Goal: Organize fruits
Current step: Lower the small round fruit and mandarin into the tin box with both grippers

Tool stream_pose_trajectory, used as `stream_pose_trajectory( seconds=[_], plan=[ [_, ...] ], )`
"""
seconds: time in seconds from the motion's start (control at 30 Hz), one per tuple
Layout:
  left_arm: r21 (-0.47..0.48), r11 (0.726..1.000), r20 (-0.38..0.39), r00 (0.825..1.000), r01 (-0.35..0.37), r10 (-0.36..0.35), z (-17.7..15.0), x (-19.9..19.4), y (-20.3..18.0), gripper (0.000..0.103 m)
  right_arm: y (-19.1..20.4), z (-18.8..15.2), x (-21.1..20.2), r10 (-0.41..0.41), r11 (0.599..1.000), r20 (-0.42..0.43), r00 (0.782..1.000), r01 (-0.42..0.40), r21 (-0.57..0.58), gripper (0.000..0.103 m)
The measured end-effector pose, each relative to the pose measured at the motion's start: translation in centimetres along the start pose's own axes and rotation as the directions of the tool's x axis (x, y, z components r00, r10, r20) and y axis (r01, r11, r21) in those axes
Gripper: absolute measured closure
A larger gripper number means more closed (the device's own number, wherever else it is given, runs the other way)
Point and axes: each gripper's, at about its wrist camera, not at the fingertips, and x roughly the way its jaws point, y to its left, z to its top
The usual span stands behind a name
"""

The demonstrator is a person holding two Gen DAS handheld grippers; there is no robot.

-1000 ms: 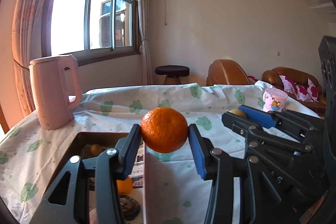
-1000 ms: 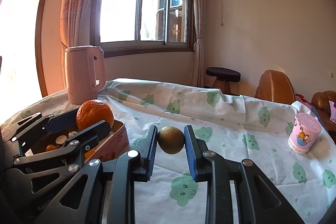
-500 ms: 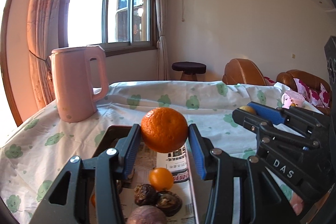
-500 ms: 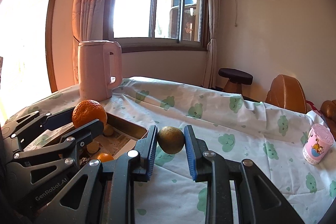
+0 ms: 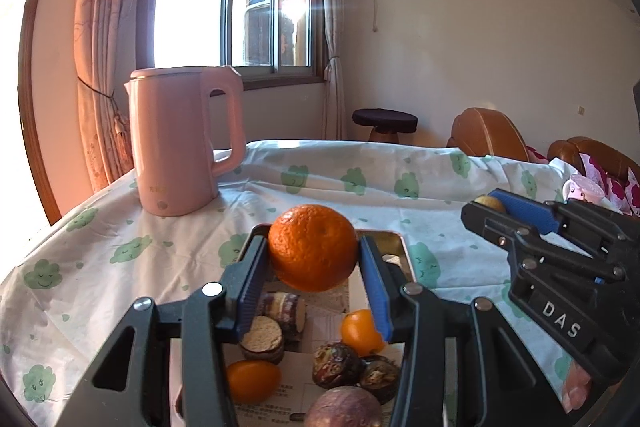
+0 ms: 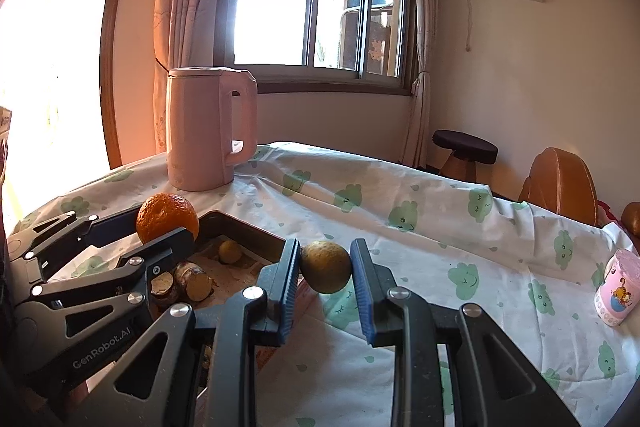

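One large orange (image 5: 313, 251), one yellow-green citrus (image 6: 326, 267), two small oranges (image 5: 253, 381) in the tray (image 5: 394, 239), three passion fruits (image 5: 335, 371), one pink kettle (image 5: 182, 143), one pink cup (image 6: 616, 287).

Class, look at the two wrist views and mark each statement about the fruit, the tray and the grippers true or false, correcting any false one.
1. The left gripper grips a large orange. True.
2. The right gripper is empty. False: it is shut on a small yellow-green fruit.
3. The tray already holds fruit. True.
4. The pink kettle lies on its side. False: it stands upright on the tablecloth.
5. The large orange rests inside the tray. False: it is held above it.
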Motion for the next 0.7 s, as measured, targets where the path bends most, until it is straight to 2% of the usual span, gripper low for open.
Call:
stream_pose_trajectory(
  seconds=[0.7],
  plan=[
    [-0.031, 0.998, -0.067, 0.996, -0.063, 0.06, -0.5, 1.4, 3.1, 0.055, 2.7, 0.1, 3.6, 0.051, 0.998, -0.061, 0.997, -0.052, -0.022, 0.075]
  ],
)
